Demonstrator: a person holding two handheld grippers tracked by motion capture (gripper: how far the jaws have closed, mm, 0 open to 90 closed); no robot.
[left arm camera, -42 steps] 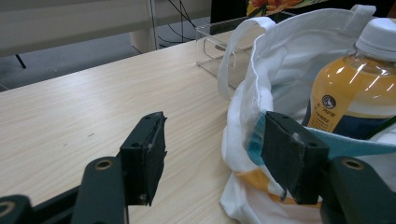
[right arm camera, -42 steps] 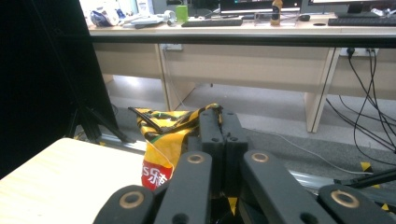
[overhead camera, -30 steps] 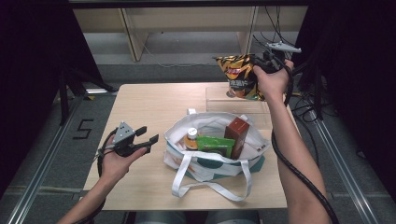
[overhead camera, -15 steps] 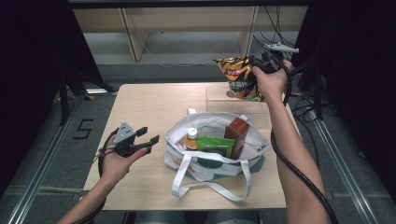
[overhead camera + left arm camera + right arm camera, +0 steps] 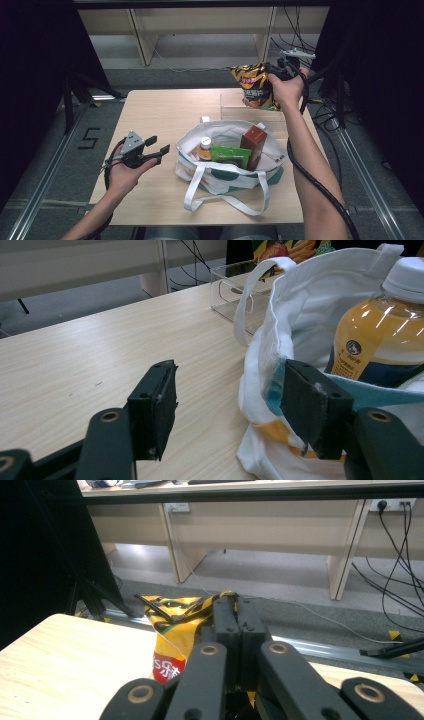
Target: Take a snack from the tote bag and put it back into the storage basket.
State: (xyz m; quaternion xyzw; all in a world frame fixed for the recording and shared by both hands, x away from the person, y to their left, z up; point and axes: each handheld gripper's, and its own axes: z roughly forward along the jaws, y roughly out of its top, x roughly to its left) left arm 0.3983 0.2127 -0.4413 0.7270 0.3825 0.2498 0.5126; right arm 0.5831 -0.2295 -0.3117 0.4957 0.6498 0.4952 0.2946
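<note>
Right hand-held gripper: jaws pressed together on the crimped top edge of one chip bag, pinching it. The bag is glossy foil, orange and black with a red patch of white writing too small to read. It hangs above the far side of the tote, over a clear plastic tray.

Left hand-held gripper: jaws spread, nothing between them. It sits just left of the tote, over bare table. The pads are flat, black and rubbery, with worn edges. In the left gripper view one pad stands close to the tote's cloth wall; contact cannot be confirmed.

Tote: one, white soft fabric with a teal and orange print, crumpled, mouth open, two loose strap handles, one lying toward the near table edge. Contents counted inside it: one bottle of orange drink with a white cap and a dark label bearing a round emblem, text unreadable; one green flat packet; one dark red carton standing upright.

Table: pale wood-grain laminate, rectangular, smooth.

Floor left of the tote's table: one mark reading "5".
</note>
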